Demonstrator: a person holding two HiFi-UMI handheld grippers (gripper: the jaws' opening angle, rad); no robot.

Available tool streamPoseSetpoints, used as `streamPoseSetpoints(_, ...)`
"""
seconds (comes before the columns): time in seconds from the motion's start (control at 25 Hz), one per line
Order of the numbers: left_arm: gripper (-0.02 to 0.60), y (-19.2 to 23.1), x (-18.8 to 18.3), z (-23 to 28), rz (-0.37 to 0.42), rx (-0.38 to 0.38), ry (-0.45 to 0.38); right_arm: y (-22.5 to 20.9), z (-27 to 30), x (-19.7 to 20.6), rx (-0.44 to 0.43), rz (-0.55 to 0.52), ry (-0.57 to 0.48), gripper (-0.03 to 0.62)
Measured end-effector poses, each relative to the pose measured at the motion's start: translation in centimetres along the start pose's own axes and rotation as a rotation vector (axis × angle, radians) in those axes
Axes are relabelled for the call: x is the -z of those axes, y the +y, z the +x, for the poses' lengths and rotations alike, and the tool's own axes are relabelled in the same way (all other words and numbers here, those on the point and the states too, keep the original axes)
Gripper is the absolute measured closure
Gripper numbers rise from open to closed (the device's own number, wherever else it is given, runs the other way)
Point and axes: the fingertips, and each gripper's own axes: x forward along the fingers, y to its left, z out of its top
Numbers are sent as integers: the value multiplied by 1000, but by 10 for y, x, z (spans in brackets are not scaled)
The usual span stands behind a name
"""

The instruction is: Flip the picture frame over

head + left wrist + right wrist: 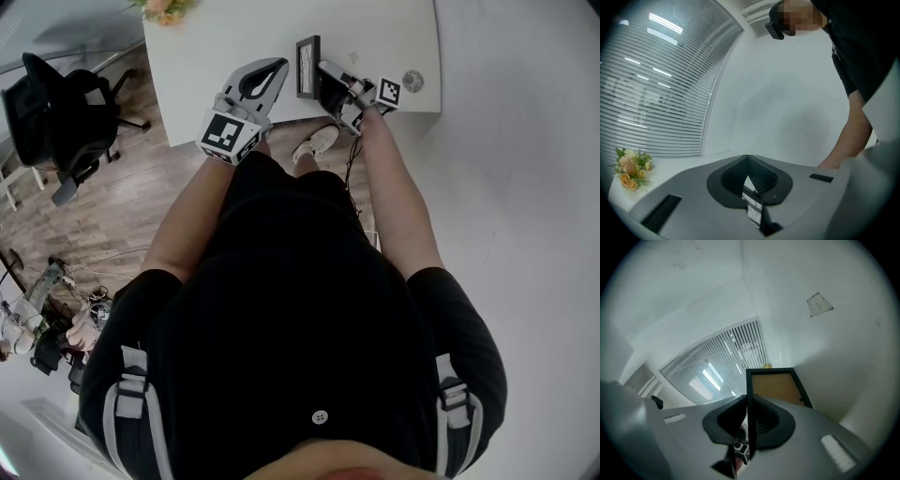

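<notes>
Claw status, head view: the right claw (326, 71) was clamped on the rim of the picture frame (307, 66). The frame stood on edge over the white table (225, 47), with its pale printed face turned toward the left claw (278, 65). That claw's jaws were pressed together and empty, the tips just beside the frame but apart from it. Whether the frame's lower edge touched the table could not be established.

Left gripper view: the left claw (747, 157) had its jaws meeting at the tips with nothing gripped. Some flowers (629, 168) sat on the table at far left.

Right gripper view: the right claw (748, 399) had both pads closed on the frame's thin black rim. The picture frame (777, 386) extended straight ahead beyond the tips, its brown backing board on the right side.
</notes>
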Motion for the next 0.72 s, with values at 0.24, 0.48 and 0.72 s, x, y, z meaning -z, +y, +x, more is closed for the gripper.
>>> streamPoseSetpoints(0.24,577,-2,-6,1,3,8,-23,-4,-6,-6,8,-50,-21,539)
streamPoseSetpoints(0.48,577,-8,-7,-4,21,7,-18,-8,-20,-19,75,-121,-81,528)
streamPoseSetpoints(0.72,577,-12,-13,-9,29,5,-24,-5,-26,-21,153,-194,-85,515)
